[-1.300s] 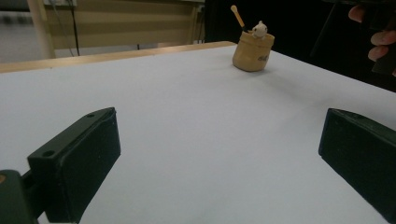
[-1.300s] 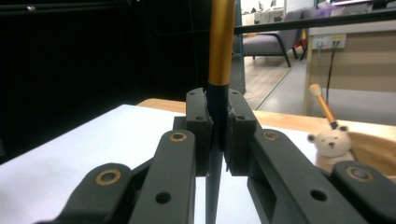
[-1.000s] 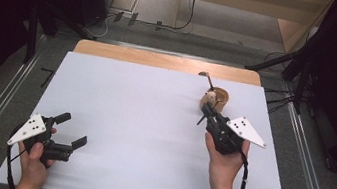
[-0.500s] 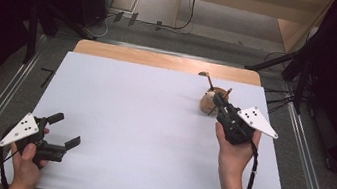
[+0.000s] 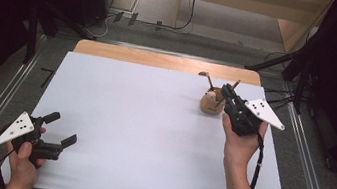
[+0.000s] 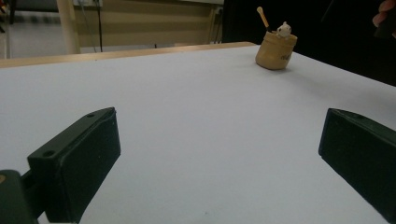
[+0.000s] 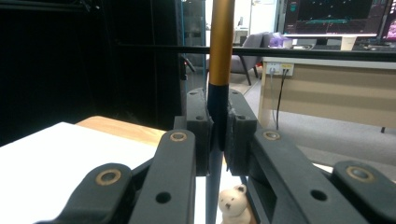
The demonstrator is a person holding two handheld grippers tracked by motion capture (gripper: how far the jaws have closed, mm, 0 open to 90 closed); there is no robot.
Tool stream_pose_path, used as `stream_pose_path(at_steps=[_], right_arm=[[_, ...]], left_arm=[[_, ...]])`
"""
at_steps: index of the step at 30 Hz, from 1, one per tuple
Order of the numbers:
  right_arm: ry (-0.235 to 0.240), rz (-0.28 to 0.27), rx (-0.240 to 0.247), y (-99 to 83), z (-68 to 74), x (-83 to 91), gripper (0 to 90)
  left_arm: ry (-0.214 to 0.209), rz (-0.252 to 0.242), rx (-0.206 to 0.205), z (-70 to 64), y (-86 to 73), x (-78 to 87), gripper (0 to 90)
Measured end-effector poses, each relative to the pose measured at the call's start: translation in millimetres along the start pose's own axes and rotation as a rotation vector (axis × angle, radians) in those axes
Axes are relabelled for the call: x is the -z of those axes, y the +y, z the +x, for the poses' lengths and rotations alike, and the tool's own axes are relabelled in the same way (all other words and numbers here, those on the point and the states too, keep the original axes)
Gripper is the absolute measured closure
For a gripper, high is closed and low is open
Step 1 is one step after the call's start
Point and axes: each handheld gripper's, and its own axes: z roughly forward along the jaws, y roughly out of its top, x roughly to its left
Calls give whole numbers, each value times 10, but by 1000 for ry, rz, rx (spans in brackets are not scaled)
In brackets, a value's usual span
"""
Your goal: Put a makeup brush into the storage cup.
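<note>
High view: I hold one gripper in each hand over a white desk (image 5: 150, 137). My right gripper (image 5: 229, 90) is at the far right part of the desk, right over a small tan wooden pot (image 5: 210, 104), and its fingers are clenched on a pencil (image 5: 235, 84) that stands in that pot. In the right gripper view the pencil (image 7: 219, 51) runs straight up between the two pads, its upper length orange and the part in the grip dark, and a small white bear figure (image 7: 233, 203) sits at the pot's rim just below.

I count one pot, one bear figure, and two sticks showing in the pot from above: the pencil I grip and a wooden spoon (image 5: 207, 78) that leans to the left.

My left gripper (image 5: 59, 129) is at the near left corner of the desk, well apart from the pot, its fingers released and spread wide around nothing. In the left gripper view the pot (image 6: 275, 50) stands far off near the desk's back edge.

The pot stands close to the far edge, where a bare wooden strip (image 5: 161, 60) shows beyond the white sheet, and near the right edge. The broad middle of the desk lies open between my two hands.
</note>
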Motion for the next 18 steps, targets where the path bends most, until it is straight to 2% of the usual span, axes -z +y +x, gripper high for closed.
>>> stream_pose_path(at_steps=[8, 11, 18], right_arm=[[-31, -1, 40, 54, -79, -134, 841], [-42, -4, 35, 40, -112, -186, 841], [-74, 24, 27, -27, -184, -299, 841]], left_arm=[[-4, 4, 1, -10, -7, -17, 0], [-4, 2, 2, -13, -2, -14, 0], [-4, 2, 3, -6, -2, -8, 0]])
